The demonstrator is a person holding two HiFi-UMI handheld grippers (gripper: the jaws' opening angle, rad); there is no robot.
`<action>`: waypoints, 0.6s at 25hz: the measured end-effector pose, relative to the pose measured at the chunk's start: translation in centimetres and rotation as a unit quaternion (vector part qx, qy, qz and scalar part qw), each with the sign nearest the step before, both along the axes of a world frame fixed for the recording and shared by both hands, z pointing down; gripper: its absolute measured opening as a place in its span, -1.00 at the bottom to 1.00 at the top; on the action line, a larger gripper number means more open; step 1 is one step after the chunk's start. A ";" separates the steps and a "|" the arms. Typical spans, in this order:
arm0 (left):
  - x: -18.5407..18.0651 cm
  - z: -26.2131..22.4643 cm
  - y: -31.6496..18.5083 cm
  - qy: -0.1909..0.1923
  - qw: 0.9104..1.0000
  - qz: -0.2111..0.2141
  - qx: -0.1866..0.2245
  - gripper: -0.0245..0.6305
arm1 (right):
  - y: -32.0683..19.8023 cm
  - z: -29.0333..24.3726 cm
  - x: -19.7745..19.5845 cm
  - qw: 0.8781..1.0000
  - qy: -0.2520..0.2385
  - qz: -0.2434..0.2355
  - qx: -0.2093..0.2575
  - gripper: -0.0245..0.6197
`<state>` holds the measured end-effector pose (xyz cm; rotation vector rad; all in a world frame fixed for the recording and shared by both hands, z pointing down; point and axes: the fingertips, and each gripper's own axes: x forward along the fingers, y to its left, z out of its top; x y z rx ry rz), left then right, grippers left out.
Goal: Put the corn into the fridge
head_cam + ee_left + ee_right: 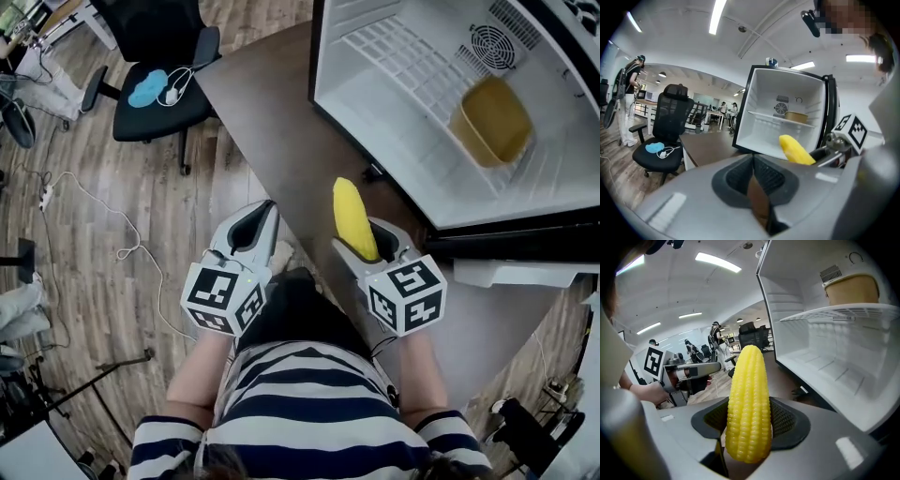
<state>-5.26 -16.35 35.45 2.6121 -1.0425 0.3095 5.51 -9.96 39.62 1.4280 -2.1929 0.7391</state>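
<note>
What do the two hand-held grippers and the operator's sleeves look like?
The left hand-held gripper and the right hand-held gripper are grey moulded shells with dark ribbed jaw pads. Each carries a white cube printed with black square markers. The person wears a short-sleeved top in navy and white stripes.

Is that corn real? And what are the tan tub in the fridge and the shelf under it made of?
The corn looks like moulded plastic or rubber: uniform yellow, glossy kernels, no husk. The tan tub seems paper or card, matte with a rim, possibly plastic. The shelf looks like white plastic or coated wire, a grid of bars.
</note>
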 end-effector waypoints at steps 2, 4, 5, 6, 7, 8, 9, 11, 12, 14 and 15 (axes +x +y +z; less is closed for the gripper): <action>1.0 0.2 -1.6 -0.003 1.000 0.018 0.001 -0.93 | -1.5 0.0 0.9 1.000 0.013 0.016 -0.001 -0.15; 2.0 0.5 -3.0 -0.004 0.999 0.039 0.001 -0.93 | -2.7 0.3 1.7 0.999 0.019 0.034 -0.005 -0.15; 2.5 0.6 -3.6 -0.003 0.999 0.049 0.001 -0.93 | -3.2 0.5 2.1 0.999 0.021 0.042 -0.008 -0.15; 2.9 0.8 -4.2 -0.001 0.998 0.058 0.000 -0.93 | -3.7 0.6 2.5 0.998 0.025 0.050 -0.011 -0.15; 3.3 1.0 -4.9 0.001 0.998 0.066 -0.001 -0.93 | -4.3 0.7 2.8 0.998 0.029 0.057 -0.013 -0.15; 3.7 1.1 -5.6 0.002 0.997 0.075 -0.002 -0.93 | -5.0 0.8 3.2 0.997 0.035 0.064 -0.015 -0.15; 4.0 1.2 -6.3 0.003 0.997 0.082 -0.003 -0.93 | -5.7 0.8 3.5 0.997 0.040 0.071 -0.016 -0.15; 4.7 1.3 -7.7 0.003 0.995 0.096 -0.003 -0.93 | -7.3 0.8 4.3 0.995 0.048 0.085 -0.017 -0.15; 5.0 1.3 -8.3 0.002 0.995 0.101 -0.002 -0.93 | -8.0 0.8 4.8 0.994 0.052 0.091 -0.017 -0.15; 6.0 1.8 -9.3 0.001 0.994 0.110 0.001 -0.93 | -9.1 1.0 6.0 0.993 0.061 0.103 -0.017 -0.15; 6.5 2.1 -9.8 0.000 0.993 0.115 0.002 -0.93 | -9.5 1.1 6.7 0.992 0.067 0.109 -0.016 -0.15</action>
